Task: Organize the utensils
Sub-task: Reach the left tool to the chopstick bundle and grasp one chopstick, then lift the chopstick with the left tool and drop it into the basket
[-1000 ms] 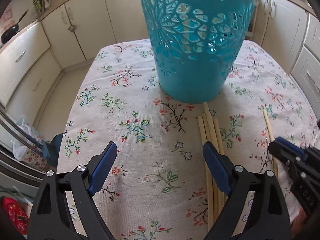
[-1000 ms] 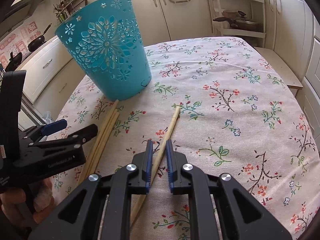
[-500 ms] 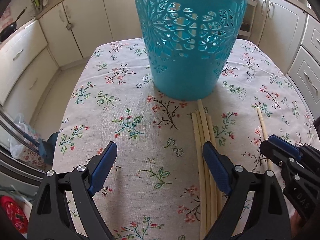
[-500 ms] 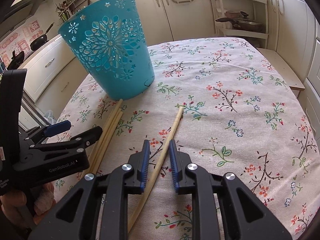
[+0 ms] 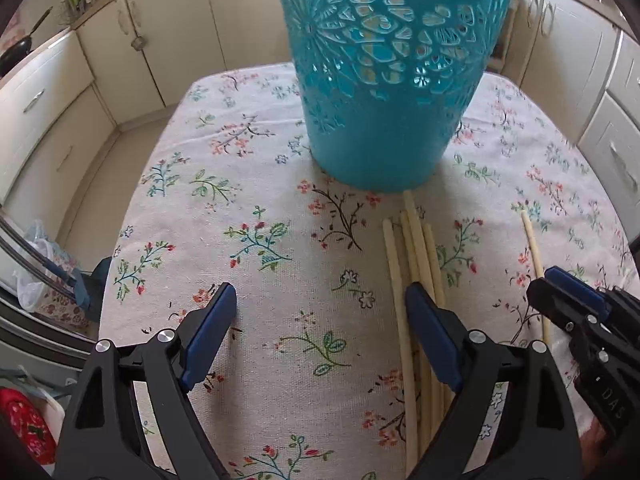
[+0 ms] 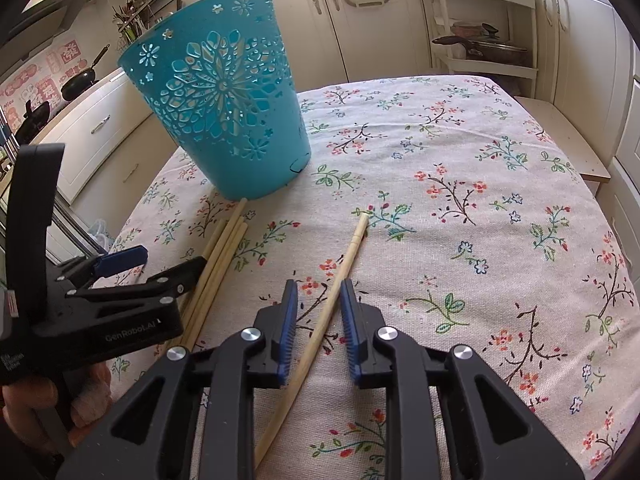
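Note:
A teal cut-out basket (image 5: pixel 384 80) (image 6: pixel 224 108) stands upright on the floral tablecloth. Several pale wooden chopsticks (image 5: pixel 416 248) (image 6: pixel 220 252) lie bundled on the cloth just in front of it. A single chopstick (image 6: pixel 340 276) (image 5: pixel 534 256) lies apart to their right. My left gripper (image 5: pixel 320 308) (image 6: pixel 168 268) is wide open and empty, its right finger above the bundle. My right gripper (image 6: pixel 318 300) (image 5: pixel 560 288) is open, its blue pads on either side of the single chopstick without touching it.
The table (image 6: pixel 480 168) is covered by a floral cloth and ringed by cream kitchen cabinets (image 5: pixel 152 32). A shelf rack with a lidded pan (image 6: pixel 484 44) stands behind the table. A dark pan (image 6: pixel 78 80) sits on the left counter.
My right gripper's jaws have spread from nearly shut around the single chopstick to open. The left gripper stayed open and shifted slightly over the table.

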`<state>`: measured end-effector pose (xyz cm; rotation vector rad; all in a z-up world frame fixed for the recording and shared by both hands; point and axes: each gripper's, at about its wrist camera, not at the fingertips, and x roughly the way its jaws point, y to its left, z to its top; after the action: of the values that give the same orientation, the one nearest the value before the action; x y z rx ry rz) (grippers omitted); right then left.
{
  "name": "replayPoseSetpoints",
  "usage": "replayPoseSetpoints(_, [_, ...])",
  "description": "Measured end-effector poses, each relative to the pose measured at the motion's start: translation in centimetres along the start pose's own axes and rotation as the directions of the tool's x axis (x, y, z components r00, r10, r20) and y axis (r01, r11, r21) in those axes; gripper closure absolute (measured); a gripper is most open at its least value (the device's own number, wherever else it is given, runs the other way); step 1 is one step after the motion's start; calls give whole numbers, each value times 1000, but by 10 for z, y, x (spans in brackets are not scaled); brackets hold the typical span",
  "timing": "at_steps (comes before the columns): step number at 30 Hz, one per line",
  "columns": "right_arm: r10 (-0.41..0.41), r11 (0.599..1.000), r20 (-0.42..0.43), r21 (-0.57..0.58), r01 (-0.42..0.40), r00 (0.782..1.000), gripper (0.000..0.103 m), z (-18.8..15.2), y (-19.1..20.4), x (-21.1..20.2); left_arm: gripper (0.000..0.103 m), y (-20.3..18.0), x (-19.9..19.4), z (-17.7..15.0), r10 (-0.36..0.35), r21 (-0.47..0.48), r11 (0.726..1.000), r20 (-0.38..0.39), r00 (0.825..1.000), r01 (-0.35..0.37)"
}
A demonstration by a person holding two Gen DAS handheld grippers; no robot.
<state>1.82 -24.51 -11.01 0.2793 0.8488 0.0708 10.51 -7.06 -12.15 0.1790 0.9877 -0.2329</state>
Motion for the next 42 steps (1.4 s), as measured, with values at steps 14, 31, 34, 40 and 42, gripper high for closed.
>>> replayPoseSetpoints(14, [9,1000,2,6,-9,1000,80,0,-2,-1,98,-9,-4,13,-125,51,990,-92,988,130])
replayPoseSetpoints(31, [10,1000,3,3,-10,1000,78,0,-2,-1,98,51,-187,112,-237,50,971,250,939,232])
replayPoseSetpoints(34, [9,1000,3,3,-9,1000,78,0,-2,-2,98,38,-212,149,-215,52,976,426,879,213])
replayPoseSetpoints(40, [17,1000,6,9,-17,1000,78,0,-3,-2,98,12,-205,197,-120,-15,987,612,781,163])
replayPoseSetpoints(42, [18,1000,7,9,-18,1000,78,0,-4,-2,98,4,-187,206,-68,-57,989,637,768,135])
